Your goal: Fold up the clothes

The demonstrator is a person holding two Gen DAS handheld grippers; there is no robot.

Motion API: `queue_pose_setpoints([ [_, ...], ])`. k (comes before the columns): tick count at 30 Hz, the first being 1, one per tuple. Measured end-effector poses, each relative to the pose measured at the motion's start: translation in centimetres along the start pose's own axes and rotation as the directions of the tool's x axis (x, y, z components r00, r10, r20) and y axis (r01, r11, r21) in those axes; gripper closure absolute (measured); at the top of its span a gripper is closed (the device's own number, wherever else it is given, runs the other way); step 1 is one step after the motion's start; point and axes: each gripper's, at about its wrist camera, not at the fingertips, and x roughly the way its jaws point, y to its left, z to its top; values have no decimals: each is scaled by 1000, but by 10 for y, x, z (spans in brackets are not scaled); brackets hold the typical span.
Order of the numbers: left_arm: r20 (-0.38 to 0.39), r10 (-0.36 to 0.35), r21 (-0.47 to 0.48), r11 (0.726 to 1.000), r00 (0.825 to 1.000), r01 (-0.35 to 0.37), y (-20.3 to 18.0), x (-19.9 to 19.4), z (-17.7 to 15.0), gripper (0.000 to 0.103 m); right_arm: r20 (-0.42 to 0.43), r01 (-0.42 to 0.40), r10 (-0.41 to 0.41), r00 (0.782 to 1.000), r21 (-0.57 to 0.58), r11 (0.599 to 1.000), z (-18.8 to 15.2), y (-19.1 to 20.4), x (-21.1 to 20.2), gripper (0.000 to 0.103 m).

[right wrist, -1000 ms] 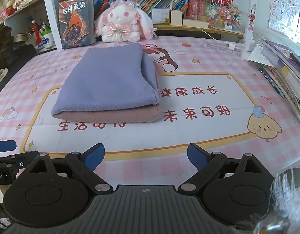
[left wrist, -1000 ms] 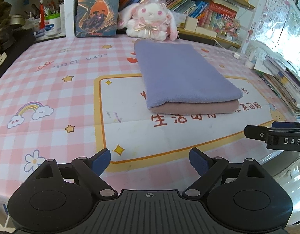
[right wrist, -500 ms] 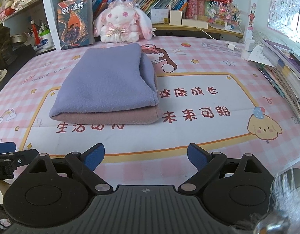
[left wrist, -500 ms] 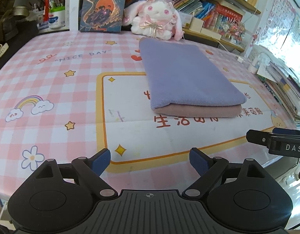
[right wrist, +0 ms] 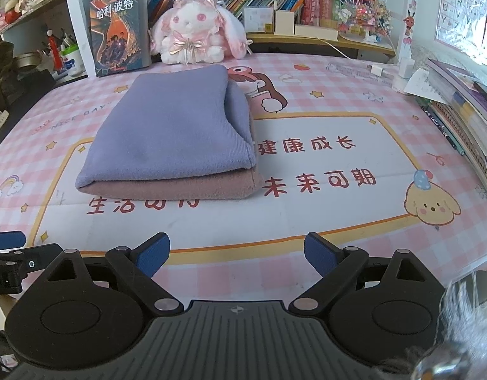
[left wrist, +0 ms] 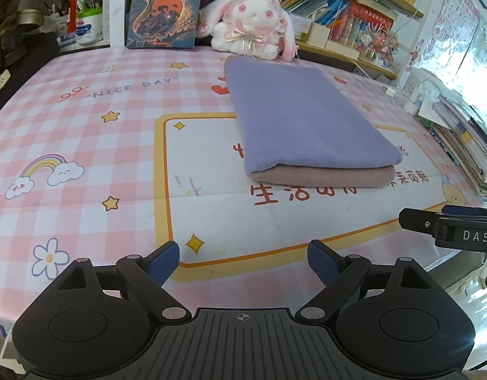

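Your folded garment (right wrist: pixel 167 139), lilac face over a pink layer, lies flat on the checked mat (right wrist: pixel 306 221) at about 11 o'clock from your right gripper (right wrist: pixel 237 251). Both that and your left gripper (left wrist: pixel 243 258) hang near the table's front edge, fingers spread wide and empty. The folding looks finished, though the far edge is hard to judge, so at most you need a light squaring of the right-hand layers.

Plush rabbit (right wrist: pixel 196 31) beside upright book (right wrist: pixel 118 30); stacked books (right wrist: pixel 462 107) on pink checked tablecloth (right wrist: pixel 338 79)
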Motion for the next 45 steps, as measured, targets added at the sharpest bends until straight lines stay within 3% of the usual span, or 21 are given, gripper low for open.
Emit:
queue_pose_setpoints([
  [10,23,4,-12,1000,1000,-3,2,1,4,13,-9,1,-1,1000,2,1000,2,-2,5,11],
  [16,74,-14,-75,997,997,20,9,-2,14,13,-7,-9,10,1000,60,998,12,-17,8,11],
  [23,138,-64,-151,985,988,85,16,10,47,13,-14,-149,159,987,267,952,46,-59,28,11],
  [32,99,-13,-241,970,995,37,21,53,88,13,-56,-305,357,932,410,860,96,-85,87,13],
  [36,76,-34,-277,959,997,54,21,71,99,13,-92,-342,416,904,426,837,105,-91,109,15],
  [41,42,-81,-305,948,996,90,20,90,108,13,-118,-402,497,860,445,800,112,-91,128,29],
  [43,33,-119,-336,934,992,124,24,96,109,13,-136,-413,519,844,452,791,114,-90,136,42],
  [45,24,-160,-384,910,987,157,30,102,108,14,-146,-429,543,827,460,777,116,-90,142,45],
])
